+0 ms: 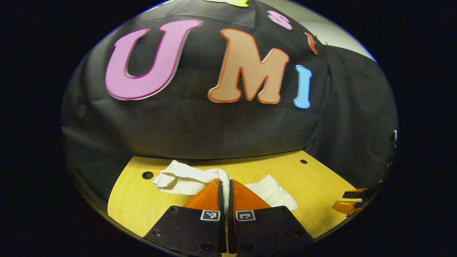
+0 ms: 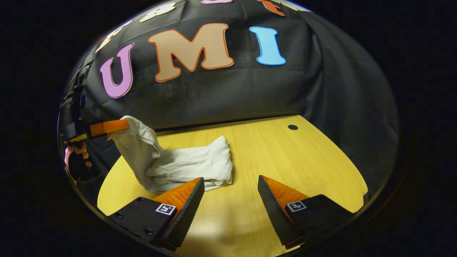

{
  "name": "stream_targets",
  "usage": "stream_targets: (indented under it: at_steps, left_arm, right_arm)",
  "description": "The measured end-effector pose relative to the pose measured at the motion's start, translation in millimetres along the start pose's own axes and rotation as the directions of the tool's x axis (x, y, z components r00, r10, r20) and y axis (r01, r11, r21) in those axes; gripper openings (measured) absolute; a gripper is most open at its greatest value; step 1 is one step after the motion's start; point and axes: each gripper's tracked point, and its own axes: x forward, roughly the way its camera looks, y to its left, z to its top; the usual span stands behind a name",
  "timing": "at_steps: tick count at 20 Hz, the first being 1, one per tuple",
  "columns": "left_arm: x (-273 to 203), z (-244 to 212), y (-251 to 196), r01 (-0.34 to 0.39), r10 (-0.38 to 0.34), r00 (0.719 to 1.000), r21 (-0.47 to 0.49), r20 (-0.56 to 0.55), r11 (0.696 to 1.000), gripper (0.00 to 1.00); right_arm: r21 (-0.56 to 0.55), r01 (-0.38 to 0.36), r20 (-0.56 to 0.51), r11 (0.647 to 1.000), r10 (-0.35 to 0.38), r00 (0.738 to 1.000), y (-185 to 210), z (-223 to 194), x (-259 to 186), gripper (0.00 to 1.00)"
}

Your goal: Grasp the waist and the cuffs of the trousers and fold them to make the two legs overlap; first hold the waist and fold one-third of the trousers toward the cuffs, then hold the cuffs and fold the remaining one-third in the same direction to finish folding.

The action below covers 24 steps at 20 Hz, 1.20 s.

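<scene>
The white trousers lie bunched on the yellow wooden table. My left gripper is shut on a fold of the cloth, which passes between its fingers. In the right gripper view the trousers rest in a heap left of centre. One end rises up to the left gripper at the far left, which holds it above the table. My right gripper stands open over bare wood, its left finger close to the near edge of the heap. I cannot tell which end of the trousers is lifted.
The black cloth wall closes off the back and sides of the table. Small round holes mark the tabletop. A hand holds the left gripper at the far left. The right gripper's fingers show at the right edge of the left gripper view.
</scene>
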Motion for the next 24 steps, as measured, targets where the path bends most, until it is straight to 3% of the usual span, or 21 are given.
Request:
stream_targets:
  at_steps: [6,7,9,10,11,13,14,16,17,20,21,24]
  left_arm:
    - [37,-38,-89,0.097,-0.089,0.993,0.092,-0.082,0.991,0.01]
    - [43,-49,-100,0.11,-0.1,0.99,0.109,-0.101,0.988,0.02]
    - [52,-74,-125,0.136,-0.118,0.983,0.129,-0.14,0.982,0.05]
    - [52,-86,-133,0.149,-0.128,0.979,0.131,-0.159,0.98,0.06]
    - [51,-94,-142,0.164,-0.141,0.975,0.124,-0.172,0.979,0.14]
    - [48,-105,-154,0.195,-0.174,0.966,0.094,-0.192,0.976,0.21]
    - [48,-109,-159,0.207,-0.189,0.963,0.08,-0.191,0.975,0.3]
    - [43,-110,-162,0.222,-0.209,0.96,0.047,-0.188,0.974,0.73]
    - [40,-109,-159,0.215,-0.206,0.961,0.033,-0.184,0.976,0.85]
    - [24,-105,-137,0.161,-0.156,0.973,0.013,-0.168,0.987,0.9]
    - [16,-103,-127,0.142,-0.137,0.977,0.014,-0.164,0.99,0.91]
    - [-10,-96,-95,0.071,-0.069,0.986,0.012,-0.153,0.997,0.92]
  right_arm:
    - [0.007,0.023,-0.014,1.0,-0.022,1.0,-38,-8,-9,0.92]
    - [0.01,0.025,-0.015,1.0,-0.025,1.0,-43,-9,-10,0.96]
    - [0.013,0.031,-0.019,0.999,-0.031,0.999,-52,-13,-15,0.97]
    - [0.011,0.034,-0.021,0.999,-0.034,0.999,-56,-14,-16,0.92]
    - [0.01,0.035,-0.024,0.999,-0.034,0.999,-60,-15,-16,0.96]
    - [0.006,0.033,-0.025,0.999,-0.033,0.999,-65,-15,-17,0.92]
    - [0.006,0.03,-0.024,1.0,-0.029,0.999,-66,-13,-17,0.96]
    - [0.005,0.019,-0.019,1.0,-0.019,1.0,-64,-10,-16,0.96]
    - [0.002,0.011,-0.016,1.0,-0.011,1.0,-63,-9,-16,0.96]
    - [-0.009,-0.019,-0.008,1.0,0.019,1.0,-52,-4,-16,0.92]
    - [-0.014,-0.034,-0.003,0.999,0.034,0.999,-45,-2,-16,0.96]
    - [-0.033,-0.08,0.013,0.996,0.08,0.997,-24,3,-15,0.96]
